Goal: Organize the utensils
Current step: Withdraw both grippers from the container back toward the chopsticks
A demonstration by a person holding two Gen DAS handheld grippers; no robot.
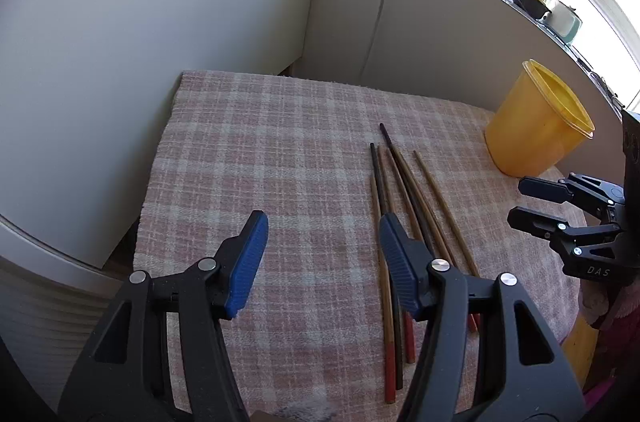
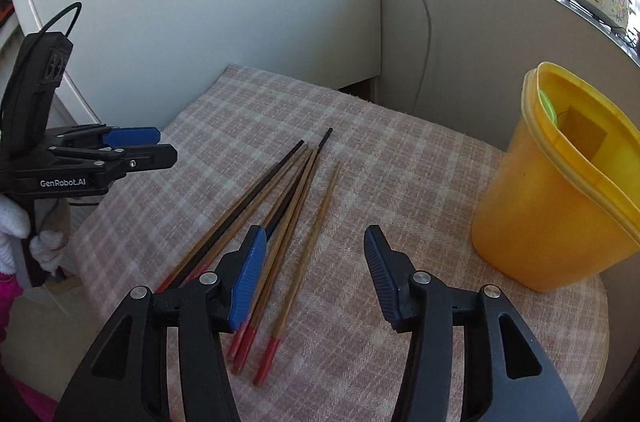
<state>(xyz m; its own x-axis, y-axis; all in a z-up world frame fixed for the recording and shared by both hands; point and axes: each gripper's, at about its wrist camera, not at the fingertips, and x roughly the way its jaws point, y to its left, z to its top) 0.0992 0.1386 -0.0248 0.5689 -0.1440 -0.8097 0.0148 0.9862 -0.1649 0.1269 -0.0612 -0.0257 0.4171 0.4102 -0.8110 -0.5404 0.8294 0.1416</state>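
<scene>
A pink-and-white checked cloth (image 2: 400, 182) covers a small table set in a corner of pale walls, with a window ledge behind. On the cloth lies a loose bundle of chopsticks (image 2: 280, 206), wooden and black, most with red ends, fanned side by side near the middle. To their right stands an upright yellow plastic container (image 2: 540, 214), well apart from them. The right gripper (image 2: 316, 242) hovers over the red ends, jaws wide and holding nothing. The left gripper (image 1: 324, 226) hangs above the cloth just left of the bundle, jaws equally wide and empty.
</scene>
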